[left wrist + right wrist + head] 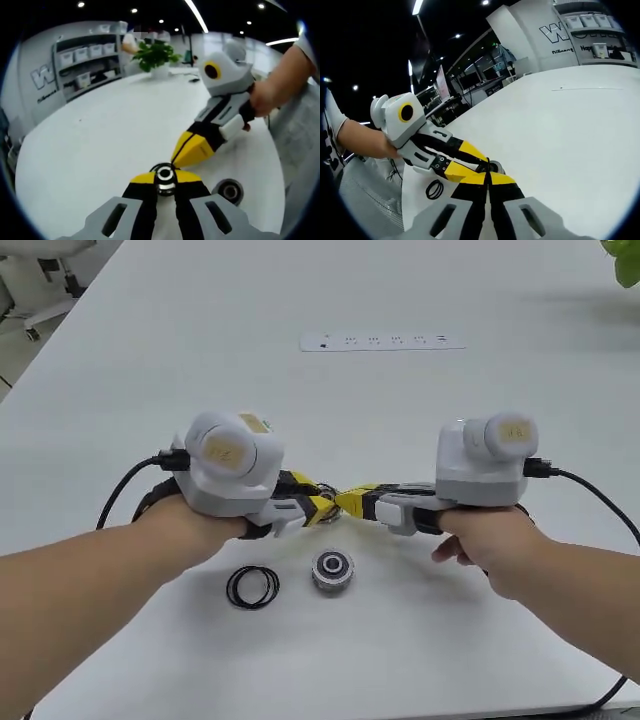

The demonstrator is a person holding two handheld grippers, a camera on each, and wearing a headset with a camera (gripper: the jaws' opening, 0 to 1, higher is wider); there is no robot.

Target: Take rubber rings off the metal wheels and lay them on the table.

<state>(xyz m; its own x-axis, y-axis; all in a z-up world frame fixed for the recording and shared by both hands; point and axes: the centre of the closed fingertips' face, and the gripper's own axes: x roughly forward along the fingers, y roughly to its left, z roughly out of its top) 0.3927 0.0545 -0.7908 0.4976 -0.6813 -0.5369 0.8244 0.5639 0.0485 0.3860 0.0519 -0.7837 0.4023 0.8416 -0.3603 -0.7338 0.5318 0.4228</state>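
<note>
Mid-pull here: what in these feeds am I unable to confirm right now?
- The held wheel: in the head view, the tips of the left gripper and right gripper mostly cover it.
- Ring grip: in the right gripper view, its shut jaws hide whether rubber is pinched.
- The loose rings: in the head view they overlap and are too small to count.
- The table wheel: too small to tell if it carries a ring.

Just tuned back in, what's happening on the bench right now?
A person is working two handheld grippers over the white table. The left tongs clamp a small metal wheel, and the right tongs are closed right at its rim; what they grip there is too small to tell. A few black rubber rings already lie on the table beside a second wheel.
</note>
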